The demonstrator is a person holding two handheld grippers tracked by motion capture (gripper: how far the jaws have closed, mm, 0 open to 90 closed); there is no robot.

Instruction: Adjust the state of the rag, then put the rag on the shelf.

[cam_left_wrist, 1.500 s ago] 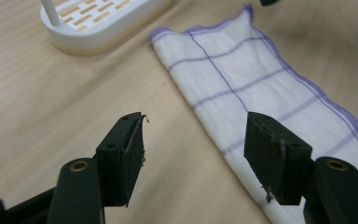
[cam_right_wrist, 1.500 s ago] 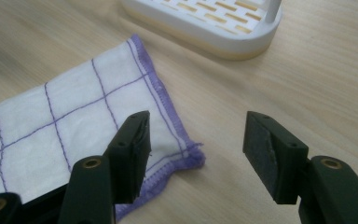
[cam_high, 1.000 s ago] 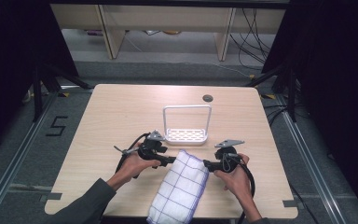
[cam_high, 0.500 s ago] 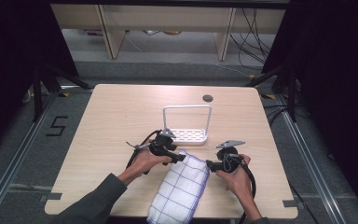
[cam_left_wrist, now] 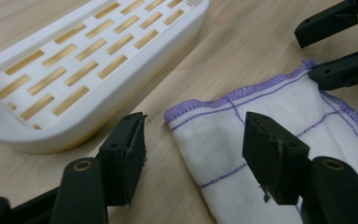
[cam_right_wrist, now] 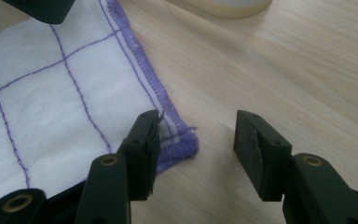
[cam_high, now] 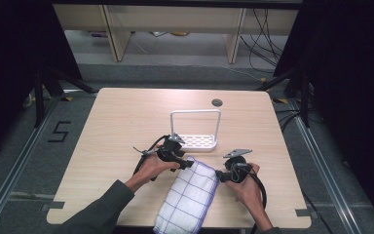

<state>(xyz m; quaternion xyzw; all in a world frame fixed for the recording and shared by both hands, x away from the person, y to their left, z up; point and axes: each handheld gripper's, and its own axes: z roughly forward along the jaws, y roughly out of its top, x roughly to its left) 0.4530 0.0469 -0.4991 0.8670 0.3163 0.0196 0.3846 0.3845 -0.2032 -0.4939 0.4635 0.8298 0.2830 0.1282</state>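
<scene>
A white cloth with a purple grid (cam_high: 187, 197) lies folded on the wooden table (cam_high: 126, 122), its near end hanging over the front edge. My left gripper (cam_high: 190, 164) sits at the cloth's far left corner (cam_left_wrist: 186, 114), jaws open with that corner between them and the pads (cam_left_wrist: 130, 149) not pressing. At the far right corner (cam_right_wrist: 184, 142) my right gripper (cam_high: 219, 174) is open too. Its jaws have just been closing, one finger (cam_right_wrist: 144, 144) over the purple hem, the other on bare wood. The right gripper's jaws (cam_left_wrist: 335, 46) show across the cloth in the left gripper view.
A white slotted rack (cam_high: 195, 131) with a tall loop handle stands just behind the cloth, close to the left gripper (cam_left_wrist: 74, 70). A round cable hole (cam_high: 217, 103) sits near the table's far edge. Bare tabletop spreads to the left and right.
My left hand has shifted right and a little forward, bringing its gripper onto the cloth's far left corner. The right hand has stayed put, its jaws narrower than before.
</scene>
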